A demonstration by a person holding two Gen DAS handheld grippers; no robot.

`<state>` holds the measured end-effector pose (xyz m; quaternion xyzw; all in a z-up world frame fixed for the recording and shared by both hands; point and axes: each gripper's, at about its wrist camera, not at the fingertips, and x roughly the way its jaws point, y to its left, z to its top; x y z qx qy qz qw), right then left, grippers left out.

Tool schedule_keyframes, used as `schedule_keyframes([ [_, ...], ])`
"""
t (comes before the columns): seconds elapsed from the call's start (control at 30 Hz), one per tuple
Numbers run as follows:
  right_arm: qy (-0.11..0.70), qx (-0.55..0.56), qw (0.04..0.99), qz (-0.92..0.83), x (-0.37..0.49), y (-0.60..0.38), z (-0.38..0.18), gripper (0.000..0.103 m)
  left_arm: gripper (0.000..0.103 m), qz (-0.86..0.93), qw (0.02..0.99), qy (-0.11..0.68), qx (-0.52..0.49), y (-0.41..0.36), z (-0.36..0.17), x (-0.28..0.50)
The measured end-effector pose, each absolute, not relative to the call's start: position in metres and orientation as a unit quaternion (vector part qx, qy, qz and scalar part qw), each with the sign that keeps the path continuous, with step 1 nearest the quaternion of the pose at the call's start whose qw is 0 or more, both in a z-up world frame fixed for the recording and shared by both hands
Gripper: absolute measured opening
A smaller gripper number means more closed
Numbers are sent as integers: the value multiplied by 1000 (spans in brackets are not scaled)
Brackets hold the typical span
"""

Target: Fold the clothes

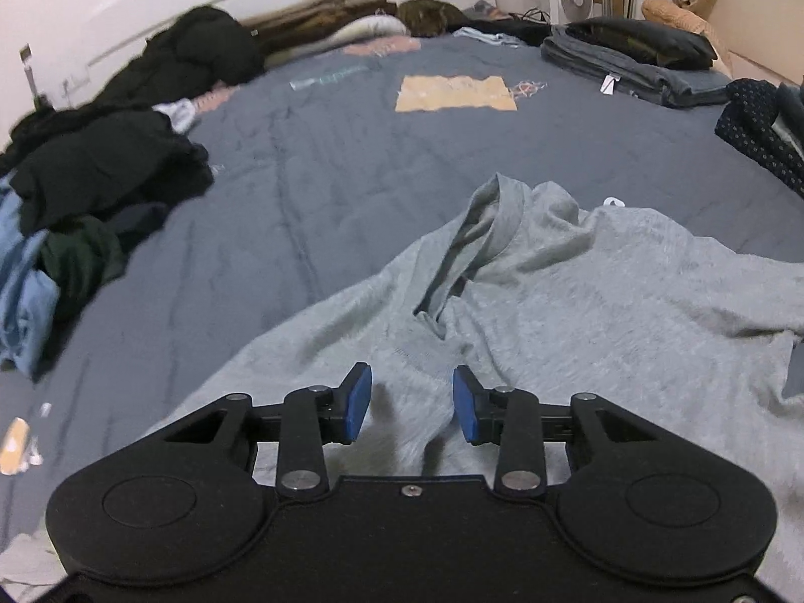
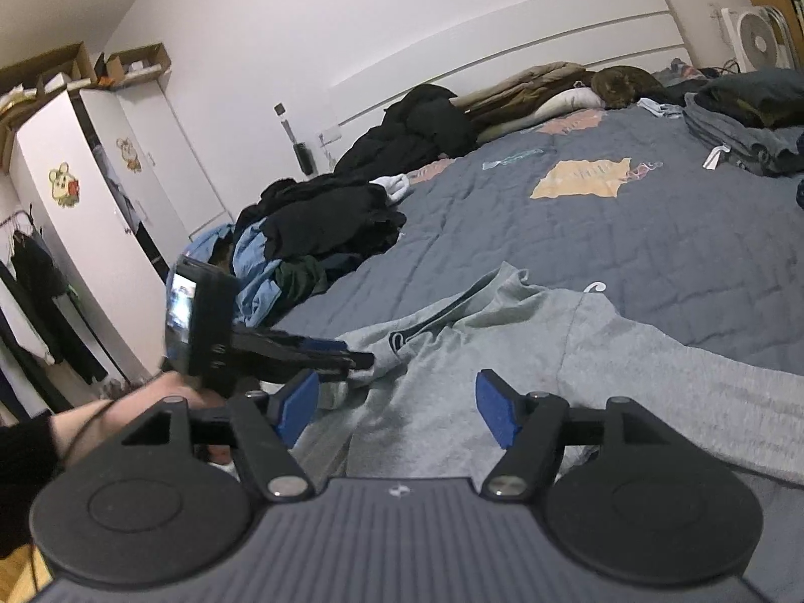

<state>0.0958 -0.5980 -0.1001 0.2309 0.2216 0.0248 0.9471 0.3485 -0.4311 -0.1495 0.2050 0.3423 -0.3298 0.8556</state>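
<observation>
The bed (image 1: 326, 191) gives you a broad flat working surface, its grey-blue quilt bare through the middle so a garment can be spread there. At about 9 o'clock in the left wrist view sits a loose heap of dark and blue clothes (image 1: 85, 186), bunched and unsorted. At 1 o'clock, toward the far corner, lies a neat stack of folded garments (image 1: 628, 58), probably kept apart so the two lots do not mix.

The grey sweatshirt (image 1: 578, 291) lies at the near edge, between 3 and 6 o'clock, partly flattened but rumpled, one sleeve (image 1: 482, 236) doubled up across the body toward 12 o'clock. It is not yet a tidy fold.

Your left tool (image 1: 412, 404) hovers low over the sweatshirt's near part, pads spread apart and gripping nothing. Your right tool (image 2: 397, 414) is likewise released, wider still, over the cloth. Seen from the right wrist, the left tool's tips sit at 9 o'clock, touching the garment's edge.
</observation>
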Motion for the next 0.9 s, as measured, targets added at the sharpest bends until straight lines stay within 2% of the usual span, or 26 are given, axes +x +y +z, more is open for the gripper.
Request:
schedule_keyframes([
  [0.23,223,240,945,26,96,-599,-102,69,43,-336,841,369,208,-444,-160,365],
  [0.27,223,240,944,26,96,-599,-102,69,41,-337,838,374,209,-445,-162,367],
  [0.3,223,241,944,26,96,-599,-102,69,28,-338,836,379,210,-445,-163,369],
  [0.37,224,242,944,26,97,-599,-102,69,15,-339,833,387,206,-444,-162,375],
  [0.47,226,241,944,24,97,-598,-103,69,9,-338,832,386,210,-441,-153,385],
  [0.9,237,234,943,21,100,-596,-109,69,9,-207,881,321,280,-469,-87,499],
])
